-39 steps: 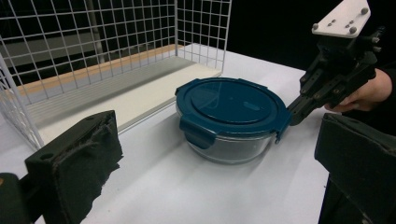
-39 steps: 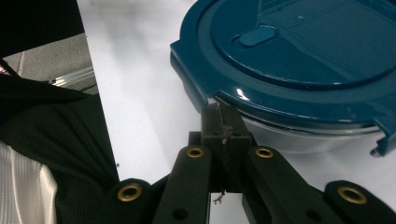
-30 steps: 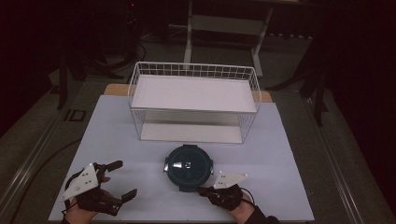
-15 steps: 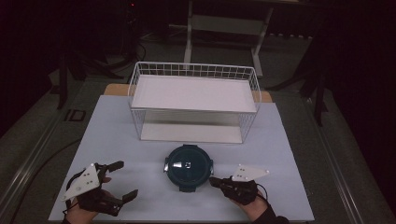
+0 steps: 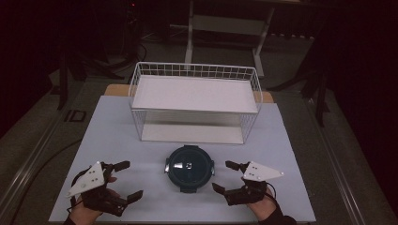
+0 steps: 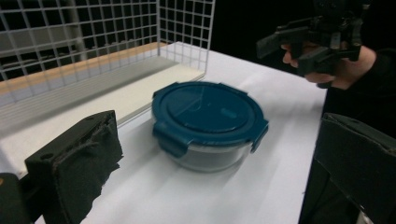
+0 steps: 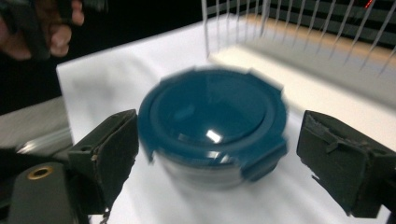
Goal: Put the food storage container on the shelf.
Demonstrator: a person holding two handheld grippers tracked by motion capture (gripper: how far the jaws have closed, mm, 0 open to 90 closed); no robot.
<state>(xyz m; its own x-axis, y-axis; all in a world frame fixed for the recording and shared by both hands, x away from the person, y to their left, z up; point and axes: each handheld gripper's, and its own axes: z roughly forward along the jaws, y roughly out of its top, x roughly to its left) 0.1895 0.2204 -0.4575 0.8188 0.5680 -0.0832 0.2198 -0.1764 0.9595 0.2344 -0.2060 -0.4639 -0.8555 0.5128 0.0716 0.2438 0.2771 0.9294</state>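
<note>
Two grippers flank one round glass container with a dark blue clip-on lid (image 5: pixel 189 167) on the white table (image 5: pixel 117 136), seen from the high view. The change is on the right: the right gripper (image 5: pixel 226 177) was shut and pressed against the container's lower right edge a second ago, and now it sits off to the side, jaws just sprung wide with nothing between them. I'd read that as a release; the container is set down just in front of the white wire basket rack with its flat white shelf (image 5: pixel 195 93), and the next grasp hasn't begun. The left gripper (image 5: pixel 126 181) is spread wide too, apart from the container.

Over to the left gripper view: the container (image 6: pixel 208 122) shows a clear glass wall under a glossy, smooth lid with four flat latch tabs. The black jaw pads look like soft, frayed foam. The right gripper (image 6: pixel 289 49) hovers beyond.

The right gripper view now, blurred: the container (image 7: pixel 212 126) sits framed between the parted jaws, touching neither, with the rack's thin wires (image 7: pixel 299 28) behind.
</note>
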